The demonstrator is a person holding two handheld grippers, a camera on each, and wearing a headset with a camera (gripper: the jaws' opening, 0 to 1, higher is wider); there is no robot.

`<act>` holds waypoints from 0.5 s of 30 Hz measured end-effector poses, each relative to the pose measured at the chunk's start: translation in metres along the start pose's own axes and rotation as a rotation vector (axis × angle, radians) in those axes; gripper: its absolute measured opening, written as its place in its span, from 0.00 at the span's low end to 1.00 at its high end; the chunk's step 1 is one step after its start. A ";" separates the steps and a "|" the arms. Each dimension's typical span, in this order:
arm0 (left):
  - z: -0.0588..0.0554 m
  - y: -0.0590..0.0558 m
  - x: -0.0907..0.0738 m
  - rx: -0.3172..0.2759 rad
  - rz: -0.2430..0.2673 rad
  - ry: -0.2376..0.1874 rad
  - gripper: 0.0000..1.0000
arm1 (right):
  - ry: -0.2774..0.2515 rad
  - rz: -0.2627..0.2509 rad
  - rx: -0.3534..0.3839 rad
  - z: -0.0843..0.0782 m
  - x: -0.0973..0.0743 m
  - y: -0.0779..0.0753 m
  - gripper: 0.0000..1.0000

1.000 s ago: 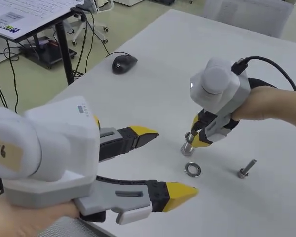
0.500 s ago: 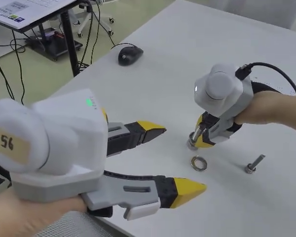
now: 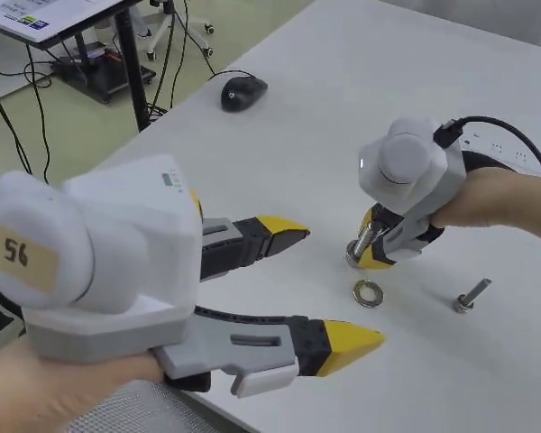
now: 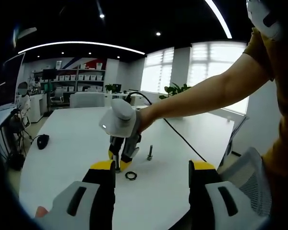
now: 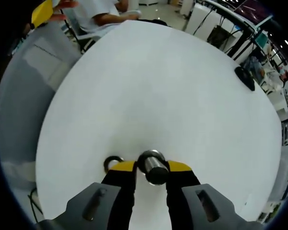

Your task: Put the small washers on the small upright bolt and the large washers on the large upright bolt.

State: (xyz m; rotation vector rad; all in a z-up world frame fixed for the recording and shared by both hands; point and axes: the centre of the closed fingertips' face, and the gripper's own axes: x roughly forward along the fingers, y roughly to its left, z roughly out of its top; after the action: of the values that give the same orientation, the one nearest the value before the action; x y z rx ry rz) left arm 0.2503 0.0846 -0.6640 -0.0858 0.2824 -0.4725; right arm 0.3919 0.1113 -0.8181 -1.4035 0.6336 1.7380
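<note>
Steel large bolt [image 5: 154,168] clamped in right tongs [image 3: 370,257], left tongs [image 4: 153,167] apart; keep it plumb, head flat on bench [image 3: 343,108], clear of washer [image 3: 368,292] before release.

Right gripper [image 4: 119,159] perhaps around bolt [image 4: 118,166]

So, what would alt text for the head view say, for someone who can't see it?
On a white table the right gripper clamps the large bolt, a washer lying beside it and a small bolt farther right. The left gripper hangs open up front; a mouse sits far back.
</note>
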 end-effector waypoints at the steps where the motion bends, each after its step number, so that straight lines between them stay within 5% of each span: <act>1: 0.000 0.000 0.000 0.000 -0.001 0.001 0.61 | 0.001 -0.006 -0.008 -0.001 0.000 0.000 0.24; 15: 0.004 -0.003 -0.003 0.021 -0.006 0.000 0.61 | -0.020 -0.036 0.042 -0.007 -0.024 0.003 0.29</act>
State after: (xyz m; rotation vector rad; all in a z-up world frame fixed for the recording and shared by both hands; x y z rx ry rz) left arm 0.2477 0.0829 -0.6589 -0.0667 0.2769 -0.4811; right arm 0.3952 0.0978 -0.7971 -1.3592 0.6264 1.6990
